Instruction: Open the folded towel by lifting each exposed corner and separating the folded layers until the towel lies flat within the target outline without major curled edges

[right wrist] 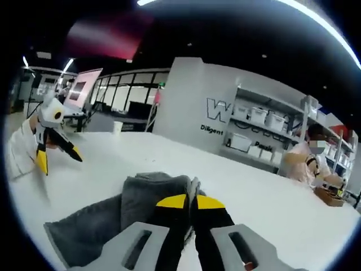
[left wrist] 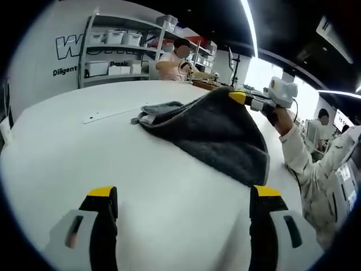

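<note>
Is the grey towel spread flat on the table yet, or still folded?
Still partly folded. The dark grey terry towel has one corner lifted off the white table by the shut right gripper, and doubled layers show at its far edge.

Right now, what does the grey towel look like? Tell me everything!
The towel is dark grey and fluffy, like terry cloth. It lies on the white table, partly folded, with layers bunched at one end. The right gripper is shut on one edge, lifting it up. The left gripper is open and apart from it.

Left claw [left wrist: 183,195] open above the white surface [left wrist: 84,164]; right claw [left wrist: 240,97] lifts a corner of the grey towel [left wrist: 211,135].
</note>
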The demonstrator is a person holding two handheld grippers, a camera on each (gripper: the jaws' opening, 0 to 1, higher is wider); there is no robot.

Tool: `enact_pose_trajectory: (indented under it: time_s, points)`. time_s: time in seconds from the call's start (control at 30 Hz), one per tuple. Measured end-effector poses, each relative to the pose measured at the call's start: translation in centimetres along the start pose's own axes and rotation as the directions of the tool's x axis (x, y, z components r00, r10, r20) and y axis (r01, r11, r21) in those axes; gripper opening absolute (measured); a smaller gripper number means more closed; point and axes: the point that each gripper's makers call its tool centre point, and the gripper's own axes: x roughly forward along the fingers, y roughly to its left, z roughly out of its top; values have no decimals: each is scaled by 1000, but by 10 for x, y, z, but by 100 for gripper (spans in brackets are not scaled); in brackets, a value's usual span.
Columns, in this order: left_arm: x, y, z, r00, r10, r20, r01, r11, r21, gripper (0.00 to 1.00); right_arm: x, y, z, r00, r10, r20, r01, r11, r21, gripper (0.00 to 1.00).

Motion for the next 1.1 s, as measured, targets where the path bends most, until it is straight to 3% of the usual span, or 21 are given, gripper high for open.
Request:
enact_pose_trajectory:
  time_s: [0.3,0.67,1.1]
  points:
    - [-1,0,2,1000,-3,6,3,1000,4,96,-19,-18,-4,997,-74,17,73,997,35,0]
    - [-2,3,4,1000,-4,8,4,1000,-1,96,-43,-32,-6,988,-151,29,150,988,20,0]
    - [-2,2,4,1000,-9,10,9,1000,-1,96,-60,-45,-20,980,-198,-8,198,980,17,0]
